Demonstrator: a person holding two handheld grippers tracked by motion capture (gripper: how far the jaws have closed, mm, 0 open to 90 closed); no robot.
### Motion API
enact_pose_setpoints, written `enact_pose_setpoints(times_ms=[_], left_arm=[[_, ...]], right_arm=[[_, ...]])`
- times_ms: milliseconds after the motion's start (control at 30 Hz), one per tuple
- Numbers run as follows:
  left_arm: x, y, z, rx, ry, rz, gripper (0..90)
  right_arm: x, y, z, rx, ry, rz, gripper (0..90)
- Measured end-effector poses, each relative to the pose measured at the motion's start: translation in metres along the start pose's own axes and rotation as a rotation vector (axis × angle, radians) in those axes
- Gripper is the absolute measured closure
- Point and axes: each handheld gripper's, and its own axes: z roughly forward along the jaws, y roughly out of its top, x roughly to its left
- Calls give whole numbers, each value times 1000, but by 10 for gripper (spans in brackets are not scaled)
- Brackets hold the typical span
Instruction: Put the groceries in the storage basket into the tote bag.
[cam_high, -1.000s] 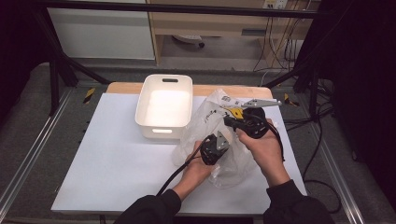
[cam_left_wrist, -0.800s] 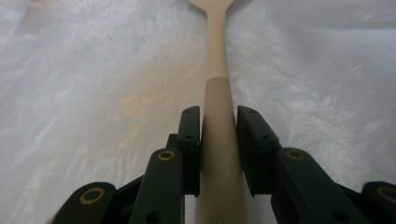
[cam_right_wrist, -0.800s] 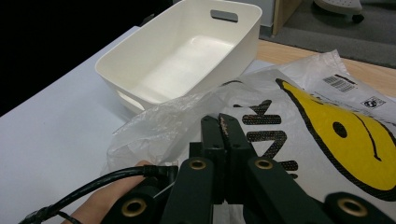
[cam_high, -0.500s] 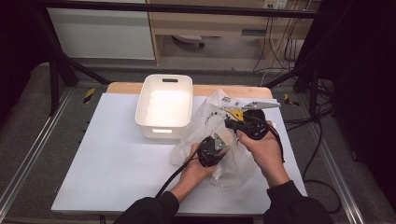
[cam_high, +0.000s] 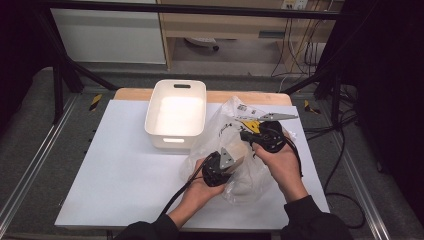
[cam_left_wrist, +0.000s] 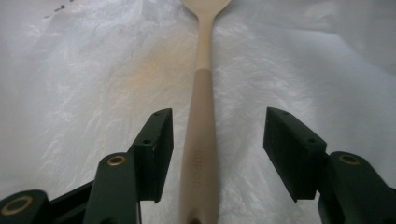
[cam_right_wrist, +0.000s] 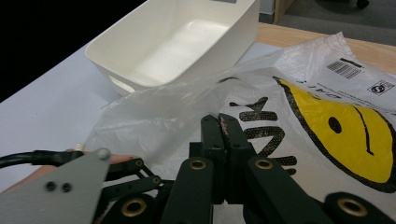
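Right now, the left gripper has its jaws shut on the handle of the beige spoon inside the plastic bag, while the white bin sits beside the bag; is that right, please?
Not quite: the left gripper is open. In the left gripper view its jaws stand apart on either side of the beige spoon, without touching its handle. The rest holds: the spoon lies inside the plastic bag, and the white bin sits beside the bag.

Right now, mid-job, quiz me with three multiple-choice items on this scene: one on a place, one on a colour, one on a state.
1. The wooden spoon lies:
A. in the white tub
B. between the left gripper jaws, inside the plastic bag
C. on the floor

2. The face printed on the bag is:
A. yellow
B. green
C. red

3. The right gripper is:
A. wide open
B. shut on the bag
C. shut on the spoon

Answers: B, the handle runs between its open jaws; A, yellow print; B, its jaws pinch the film.
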Motion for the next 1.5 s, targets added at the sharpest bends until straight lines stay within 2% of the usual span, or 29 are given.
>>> enact_pose_setpoints(times_ms=[333,400,467,600,700,767,833,867,1000,1200,1300,1500], left_arm=[[0,-7,-41,-51,-38,-44,423],[0,-6,-46,-67,-48,-66,422],[-1,-6,-51,-75,-55,-68,415],[-4,-6,-61,-91,-57,-71,405],[-4,-7,-67,-82,-55,-53,389],[-3,-9,-74,-93,-52,-69,387],[-2,-9,-77,-97,-55,-72,386],[0,-10,-79,-102,-66,-94,385],[7,-12,-83,-109,-48,-114,383],[22,-17,-97,-130,-7,-145,383],[28,-23,-104,-126,23,-138,378],[42,-36,-116,-132,50,-173,365]], right_arm=[[-1,-15,3,12,8,6,900],[-2,-18,4,12,12,11,900],[-2,-21,5,10,17,14,900],[-3,-27,6,7,20,25,900],[-2,-33,9,12,13,21,900],[0,-39,12,31,-4,1,900],[0,-43,13,28,-3,2,900],[0,-45,14,28,-4,8,900],[-2,-54,17,30,0,23,900],[0,-66,19,59,0,16,900],[-1,-71,18,69,0,14,900],[-2,-80,20,87,1,22,900]])
